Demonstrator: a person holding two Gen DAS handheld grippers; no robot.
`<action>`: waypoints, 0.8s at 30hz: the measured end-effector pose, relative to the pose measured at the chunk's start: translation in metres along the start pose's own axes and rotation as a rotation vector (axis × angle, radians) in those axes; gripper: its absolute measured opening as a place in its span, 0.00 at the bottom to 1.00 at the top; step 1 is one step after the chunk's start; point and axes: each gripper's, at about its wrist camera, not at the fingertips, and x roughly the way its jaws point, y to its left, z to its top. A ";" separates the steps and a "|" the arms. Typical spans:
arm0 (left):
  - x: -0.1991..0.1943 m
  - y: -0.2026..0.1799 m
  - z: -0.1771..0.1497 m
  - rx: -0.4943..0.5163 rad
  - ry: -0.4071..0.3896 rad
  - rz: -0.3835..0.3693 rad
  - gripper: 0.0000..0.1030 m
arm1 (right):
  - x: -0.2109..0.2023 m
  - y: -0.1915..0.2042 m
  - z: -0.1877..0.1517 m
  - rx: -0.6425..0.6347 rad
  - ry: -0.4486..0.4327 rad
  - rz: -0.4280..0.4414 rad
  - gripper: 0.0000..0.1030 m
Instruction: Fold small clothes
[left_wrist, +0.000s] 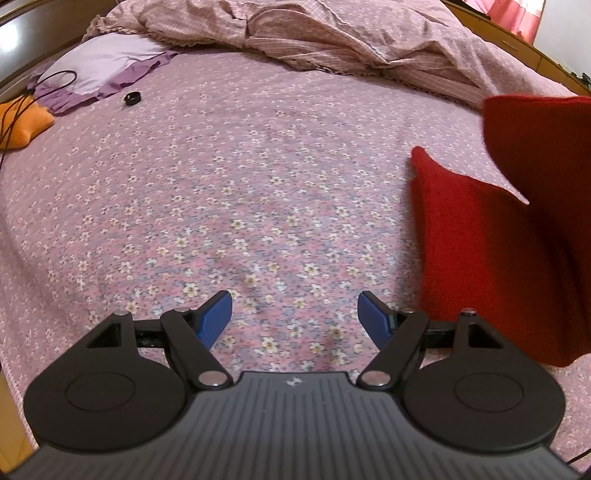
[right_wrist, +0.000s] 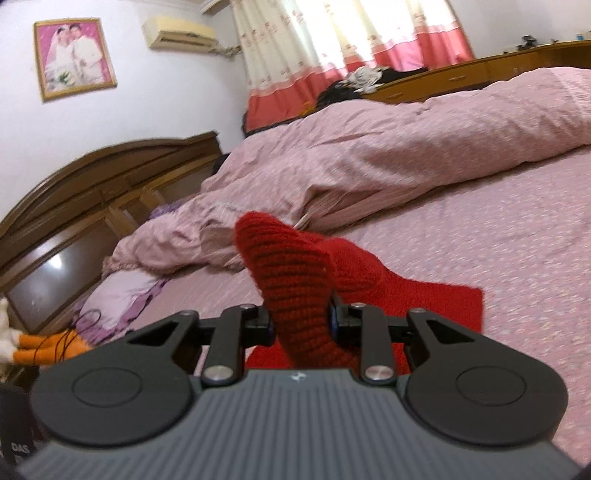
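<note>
- The right gripper (right_wrist: 301, 321) is clenched on a fold of the red knitted garment (right_wrist: 295, 280), lifting that part off the bed (right_wrist: 480, 240).
- The rest of the garment lies flat on the flowered sheet.
- The left gripper (left_wrist: 295, 317) hangs released over bare sheet, with the garment (left_wrist: 480, 251) just beside its right finger.

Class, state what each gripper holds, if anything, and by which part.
Right gripper clamps the red knitted garment by a bunched fold of its edge. Left gripper holds nothing.
</note>
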 end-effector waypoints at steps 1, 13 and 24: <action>0.000 0.002 0.000 -0.003 0.001 0.001 0.77 | 0.004 0.005 -0.003 -0.012 0.009 0.003 0.27; 0.005 0.022 -0.002 -0.046 0.011 0.013 0.77 | 0.029 0.047 -0.040 -0.134 0.124 0.089 0.26; -0.006 0.015 0.003 -0.027 -0.021 0.010 0.77 | 0.020 0.046 -0.058 -0.143 0.218 0.179 0.43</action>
